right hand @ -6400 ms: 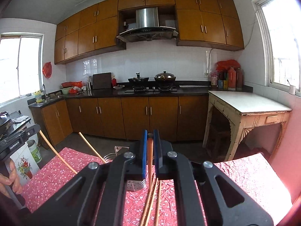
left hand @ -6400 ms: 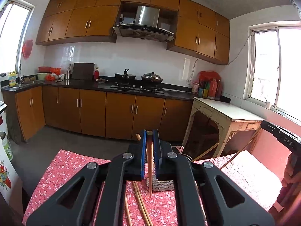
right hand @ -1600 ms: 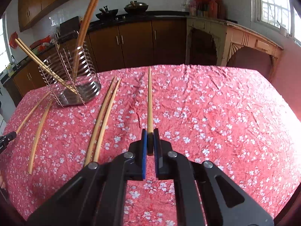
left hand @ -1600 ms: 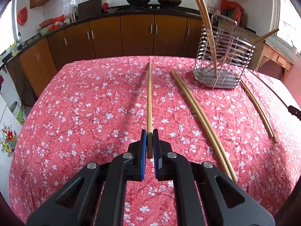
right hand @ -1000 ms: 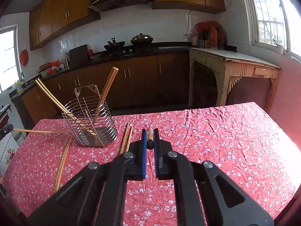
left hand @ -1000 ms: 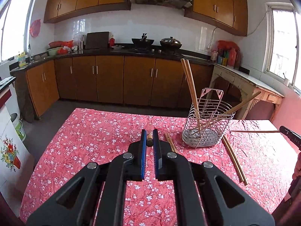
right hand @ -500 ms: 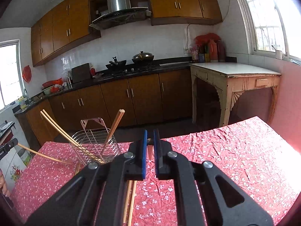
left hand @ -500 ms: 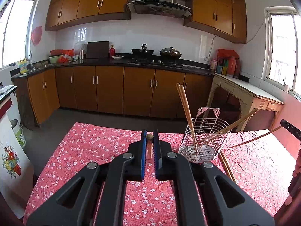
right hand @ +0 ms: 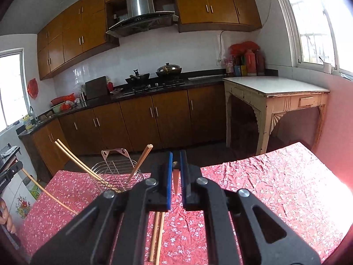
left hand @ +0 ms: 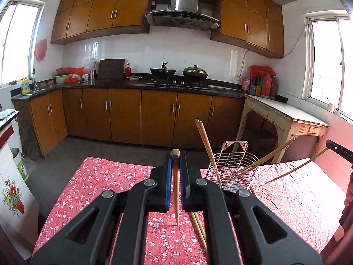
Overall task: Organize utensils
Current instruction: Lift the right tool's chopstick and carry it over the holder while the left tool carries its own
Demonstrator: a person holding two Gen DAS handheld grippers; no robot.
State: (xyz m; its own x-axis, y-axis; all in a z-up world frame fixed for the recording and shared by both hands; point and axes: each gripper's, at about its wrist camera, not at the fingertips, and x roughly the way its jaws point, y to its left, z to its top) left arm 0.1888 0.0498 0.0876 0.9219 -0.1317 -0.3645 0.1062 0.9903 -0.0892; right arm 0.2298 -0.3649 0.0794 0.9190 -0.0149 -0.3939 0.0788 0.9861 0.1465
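My left gripper [left hand: 175,161] is shut on a wooden chopstick [left hand: 175,190], held upright with its tip hanging above the red flowered tablecloth [left hand: 106,176]. My right gripper [right hand: 175,165] is shut on another chopstick [right hand: 175,182], also lifted off the cloth. A wire utensil holder [left hand: 231,170] stands on the table to the right of the left gripper, with three chopsticks leaning in it; in the right wrist view the holder [right hand: 117,174] is to the left. A pair of loose chopsticks [left hand: 199,227] lies on the cloth; it also shows in the right wrist view [right hand: 157,234].
The other gripper's body shows at the right edge of the left view [left hand: 339,151] with its chopstick sticking out. Kitchen cabinets [left hand: 123,114] run behind the table. A worn white side table [right hand: 275,92] stands at the right.
Both grippers lifted their chopsticks off the cloth and tilted them upright. The views rose from looking down at the table to looking across the kitchen.
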